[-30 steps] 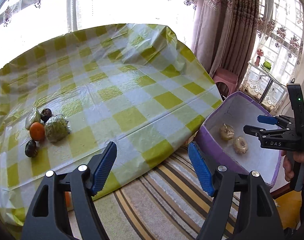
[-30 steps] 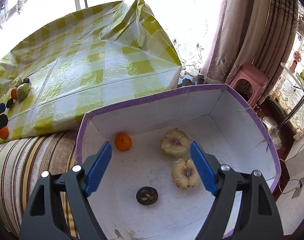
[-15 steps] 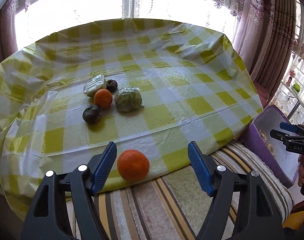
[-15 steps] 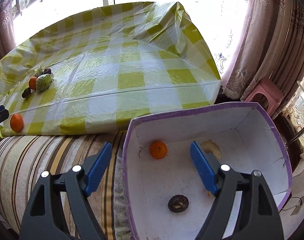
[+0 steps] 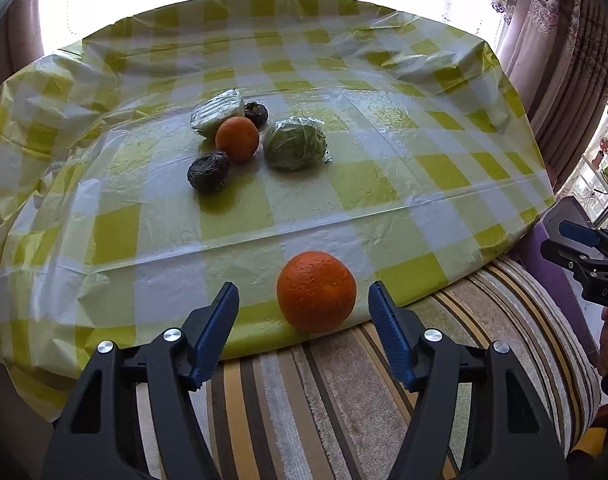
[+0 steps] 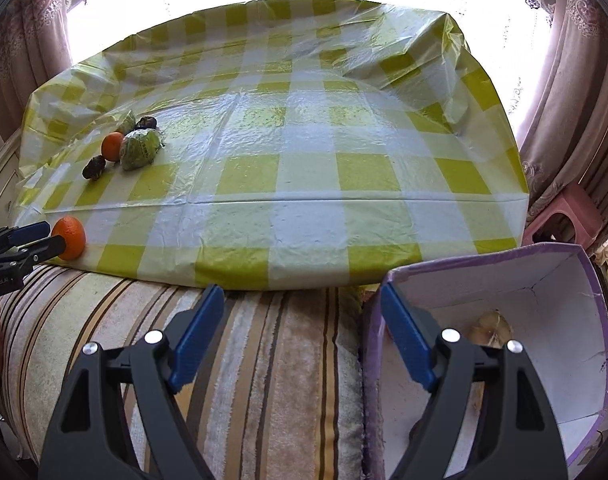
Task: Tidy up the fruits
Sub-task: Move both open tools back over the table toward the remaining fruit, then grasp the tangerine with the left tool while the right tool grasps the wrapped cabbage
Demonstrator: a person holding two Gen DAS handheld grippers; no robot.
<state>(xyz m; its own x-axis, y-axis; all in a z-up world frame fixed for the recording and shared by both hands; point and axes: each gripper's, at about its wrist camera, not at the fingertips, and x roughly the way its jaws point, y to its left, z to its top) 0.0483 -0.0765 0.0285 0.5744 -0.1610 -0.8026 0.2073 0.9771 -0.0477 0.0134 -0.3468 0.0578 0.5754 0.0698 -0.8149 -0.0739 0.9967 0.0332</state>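
Observation:
An orange (image 5: 315, 292) lies at the near edge of the yellow checked cloth (image 5: 343, 184). It sits between the fingers of my left gripper (image 5: 302, 300), whose jaws are closing; the pads stand clear of the peel on both sides. Farther back is a small group: a second orange (image 5: 237, 138), two dark fruits (image 5: 208, 170), a wrapped green fruit (image 5: 295, 147) and a wrapped pale one (image 5: 218, 113). My right gripper (image 6: 302, 300) hangs open and empty over the striped cushion (image 6: 264, 360), just left of the purple box (image 6: 483, 256). A pale fruit (image 6: 489, 326) lies inside the box.
A pink stool (image 6: 563, 220) stands right of the table, beyond the box. Curtains and a bright window close off the back. The right gripper (image 5: 555, 238) and a hand show at the right edge of the left wrist view.
The left gripper swung from the box side to the table's left front, and the near orange now sits between its narrowed jaws. The right gripper moved left, off the box and over the striped cushion.

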